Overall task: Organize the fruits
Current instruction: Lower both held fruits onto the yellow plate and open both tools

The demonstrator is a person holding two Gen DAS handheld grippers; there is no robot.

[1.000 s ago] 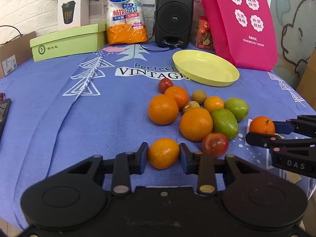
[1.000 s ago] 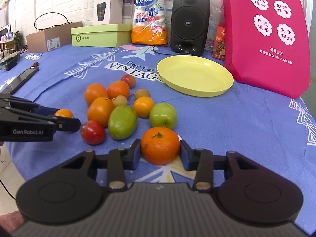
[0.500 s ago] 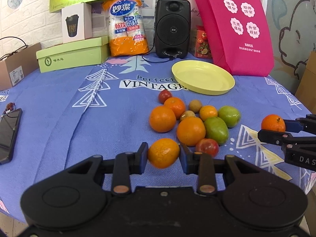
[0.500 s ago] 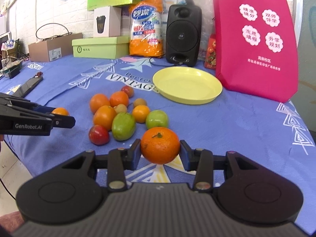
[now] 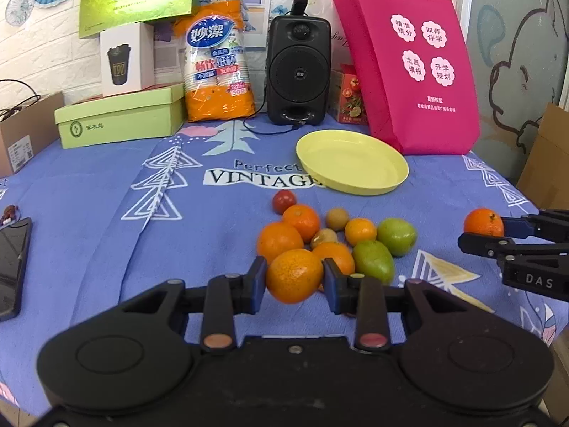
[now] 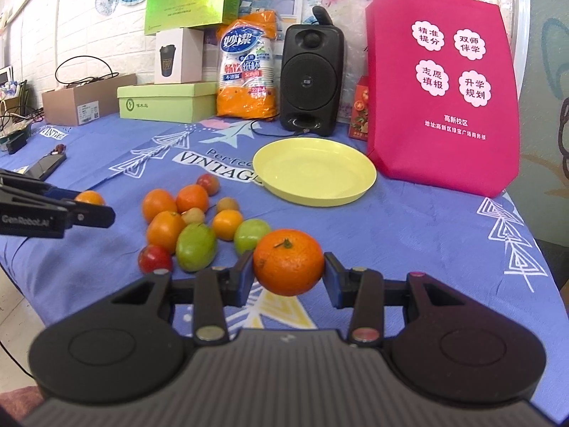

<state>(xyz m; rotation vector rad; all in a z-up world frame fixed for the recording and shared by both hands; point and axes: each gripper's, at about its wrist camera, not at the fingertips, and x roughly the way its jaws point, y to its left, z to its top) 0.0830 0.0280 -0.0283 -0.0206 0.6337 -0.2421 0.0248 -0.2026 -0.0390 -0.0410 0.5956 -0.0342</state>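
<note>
My left gripper is shut on an orange and holds it above the blue tablecloth. My right gripper is shut on an orange with a green stem, also lifted. That orange also shows at the right of the left wrist view. A cluster of fruit lies on the cloth: oranges, two green fruits, small brown fruits and red tomatoes. An empty yellow plate sits beyond the cluster.
A pink tote bag stands right of the plate. A black speaker, a pack of paper cups and a green box line the back. A phone lies at the left edge.
Both grippers have risen from the table with their oranges in them, and the fruit cluster and plate now look lower and farther.
</note>
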